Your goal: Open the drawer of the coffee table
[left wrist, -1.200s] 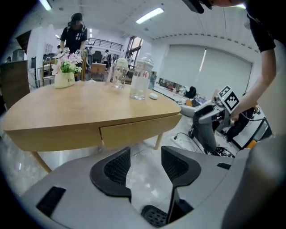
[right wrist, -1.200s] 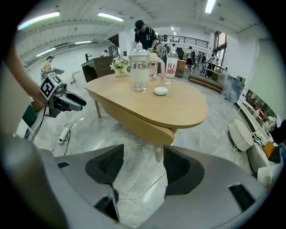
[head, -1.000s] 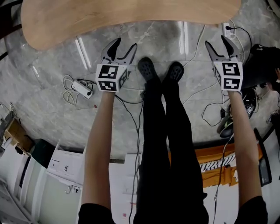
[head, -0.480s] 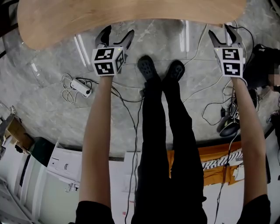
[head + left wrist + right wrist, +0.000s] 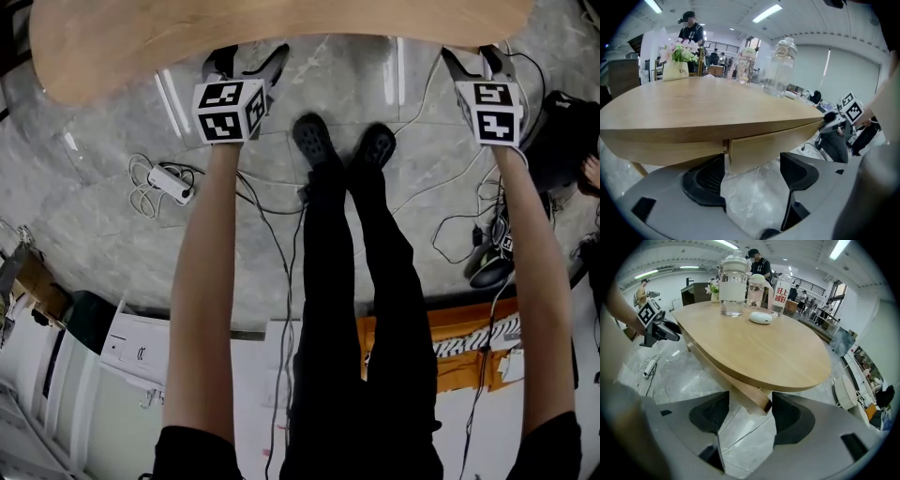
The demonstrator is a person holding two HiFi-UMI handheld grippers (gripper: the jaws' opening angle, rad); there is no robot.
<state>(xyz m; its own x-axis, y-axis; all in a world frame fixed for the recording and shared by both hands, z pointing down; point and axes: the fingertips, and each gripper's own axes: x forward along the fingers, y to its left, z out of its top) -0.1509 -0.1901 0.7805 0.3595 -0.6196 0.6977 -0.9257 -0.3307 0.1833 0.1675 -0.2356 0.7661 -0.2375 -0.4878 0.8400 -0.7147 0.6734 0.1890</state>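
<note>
**Nearly at the drawer, with nothing gripped**

Here both tools sit at the near edge of the counter (image 5: 281,23), which fills the 12 o'clock side of the head view. The left tool (image 5: 247,64), at 11 o'clock, is released and wide, its pads pressing on nothing. Seen along it, the drawer (image 5: 768,145) looks shut. Its front starts just above the gap between the pads and runs off toward 2 o'clock. The right tool (image 5: 475,64), at 1 o'clock, is also released and bare. It lines up with a curved wooden support (image 5: 747,397) rather than with the drawer.

No handle shows on the drawer front, so a pinch on its lower lip could slip off. A pull from the left corner alone might skew the drawer and jam it. If the right tool closed where it points, it would likely catch the support. A hard tug could shake the glass jars (image 5: 732,287) and the carton (image 5: 779,298) at the far side.

The counter is pale wood with a rounded edge. It also carries a small white oval thing (image 5: 760,318) and a bag of flowers (image 5: 679,58). Below is a grey marble floor (image 5: 112,234). A power strip (image 5: 173,186) and loose cables lie at 9 o'clock, beside the person's shoes (image 5: 314,141). They could trip anyone stepping back. People stand in the bright room beyond.
</note>
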